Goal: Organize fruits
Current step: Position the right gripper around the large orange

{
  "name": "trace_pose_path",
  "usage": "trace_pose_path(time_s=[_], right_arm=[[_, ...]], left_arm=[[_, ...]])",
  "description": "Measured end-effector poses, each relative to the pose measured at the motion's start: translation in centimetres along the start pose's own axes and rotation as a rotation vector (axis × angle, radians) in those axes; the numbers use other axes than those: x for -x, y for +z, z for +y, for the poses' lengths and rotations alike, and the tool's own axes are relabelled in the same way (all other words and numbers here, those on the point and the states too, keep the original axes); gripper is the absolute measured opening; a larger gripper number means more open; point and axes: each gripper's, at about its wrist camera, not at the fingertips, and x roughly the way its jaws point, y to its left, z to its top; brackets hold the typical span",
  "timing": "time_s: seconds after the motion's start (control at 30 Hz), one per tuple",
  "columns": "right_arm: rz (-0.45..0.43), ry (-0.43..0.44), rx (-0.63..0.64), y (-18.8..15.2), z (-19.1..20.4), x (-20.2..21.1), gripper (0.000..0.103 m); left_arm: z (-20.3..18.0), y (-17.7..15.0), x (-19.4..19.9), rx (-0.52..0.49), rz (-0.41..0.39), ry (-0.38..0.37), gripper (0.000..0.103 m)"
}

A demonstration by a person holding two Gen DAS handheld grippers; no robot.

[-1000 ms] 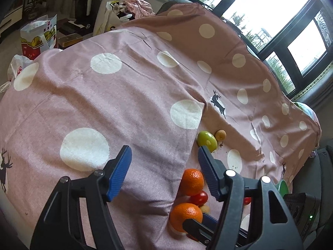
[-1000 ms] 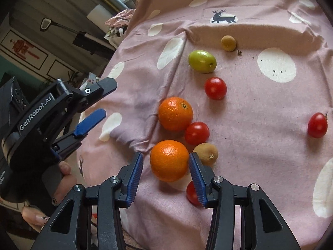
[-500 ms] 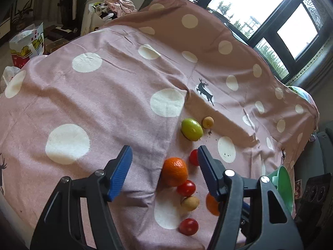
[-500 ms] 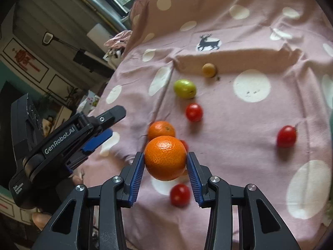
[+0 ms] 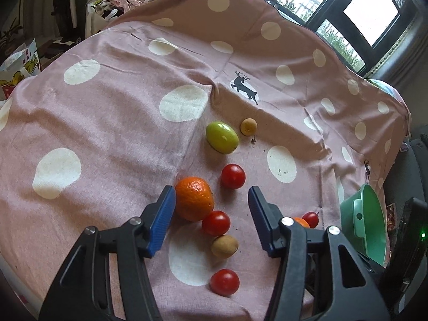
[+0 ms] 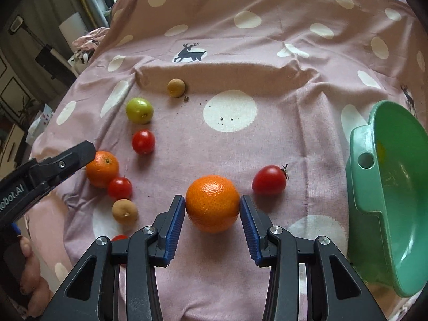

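The orange (image 6: 212, 203) sits clamped between the blue pads of the right hand-held gripper (image 6: 212, 215), above the pink dotted cloth (image 6: 267, 139), left of the green bowl (image 6: 396, 195). The left hand-held gripper (image 5: 211, 219) is spread wide, empty, over a second orange (image 5: 194, 198) and tomatoes (image 5: 232, 176).

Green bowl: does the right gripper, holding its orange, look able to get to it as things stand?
Probably yes. The right gripper grips the orange, and the green bowl sits just to its right, open side facing it, nothing between.
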Motion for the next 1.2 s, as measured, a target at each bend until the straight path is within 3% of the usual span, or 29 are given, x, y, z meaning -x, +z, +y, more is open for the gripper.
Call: trace_pose_path(time_s=[0.17,0.23,0.33,0.5,0.67,0.77,1.0,1.2], right_arm=[[-0.041,0.097,-0.046,0.2,-0.7,1.0,0.043],[-0.043,0.112,-0.081,0.2,-1.4,0.8,0.043],[-0.031,0.150,-0.135,0.6,-2.3,0.1,0.043],[0.010,0.255,-0.248,0.5,-3.6,-0.8,0.043],[-0.030,0.323,-0.301,0.6,-4.4,0.0,0.043],[-0.032,0.366,-0.317,0.8,-4.7,-0.1,0.043],[0.025,0.418,-0.344,1.1,-4.4,-1.8,0.043],[0.043,0.431,-0.352,0.9,-4.4,-2.1,0.044]], left_arm=[[-0.2,-0.1,-0.2,-0.002,0.016,-0.006,0.050],[-0.6,-0.4,-0.3,-0.017,0.015,-0.004,0.041],[-1.4,-0.8,-0.4,-0.050,0.020,-0.014,0.037],[-2.7,-1.5,-0.8,-0.104,0.061,-0.056,0.034],[-3.8,-2.1,-1.5,-0.151,0.088,-0.075,0.032],[-4.4,-2.5,-2.0,-0.166,0.103,-0.088,0.023],[-6.1,-3.4,-2.4,-0.211,0.148,-0.156,0.022],[-6.4,-3.7,-2.8,-0.231,0.156,-0.143,0.023]])
